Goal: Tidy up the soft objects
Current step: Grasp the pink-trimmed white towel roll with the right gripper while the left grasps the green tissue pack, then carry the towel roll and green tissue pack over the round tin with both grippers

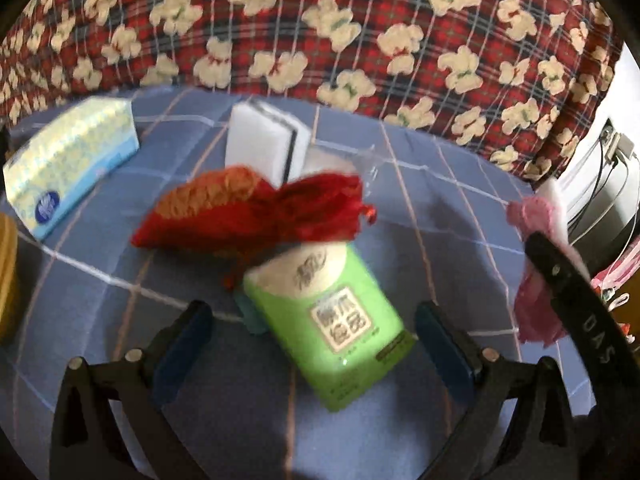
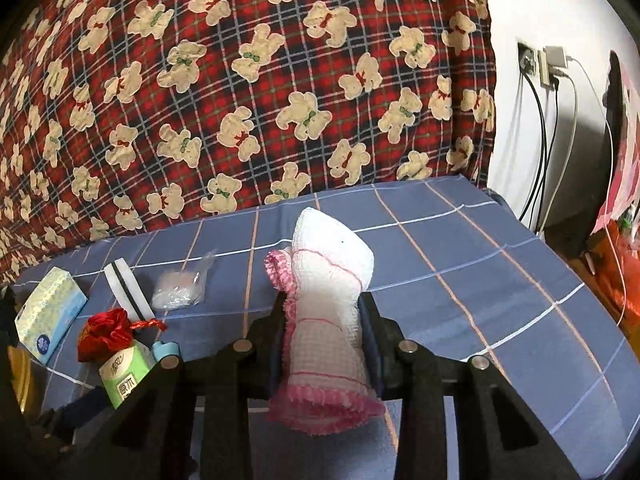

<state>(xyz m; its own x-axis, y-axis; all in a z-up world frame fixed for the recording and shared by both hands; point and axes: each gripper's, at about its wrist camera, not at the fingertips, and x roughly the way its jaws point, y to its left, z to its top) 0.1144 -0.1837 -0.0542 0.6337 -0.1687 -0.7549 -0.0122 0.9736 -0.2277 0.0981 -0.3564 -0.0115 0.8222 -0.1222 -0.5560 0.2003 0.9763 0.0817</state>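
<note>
The right gripper (image 2: pixel 325 320) is clenched on a white gauze cloth with pink frilled edging (image 2: pixel 326 292), its fingers (image 2: pixel 280 320) pressing both flanks while the folded top stands up at twelve o'clock and the frilled hem hangs below, clear of the blue checked bedsheet (image 2: pixel 460 280).

The left gripper (image 1: pixel 314 344) hangs released, its fingers (image 1: pixel 188 340) spread wide on either side of a green plastic-wrapped tissue pack (image 1: pixel 332 320) but not touching it. This pack lies tilted on the sheet, its top toward eleven o'clock, where a red drawstring fabric pouch (image 1: pixel 280 212) rests against or over its upper end. At ten o'clock sits a pale blue patterned tissue box (image 1: pixel 68 172); at twelve o'clock a white sponge with a dark stripe (image 1: pixel 264 144) stands before the red plaid bear-print quilt (image 1: pixel 320 40).

The step in hand looks like a grasp on the green pack. To do it well, the left fingers should roll to match the pack's slant and come down across its narrower sides near the middle, low enough to avoid snagging the pouch's cords. Close gently: the wrapper is slick and the contents give, so firm but not crushing pressure suits. Keep the right gripper, at three o'clock in the left view, raised and away so the hanging cloth does not drag.
</note>
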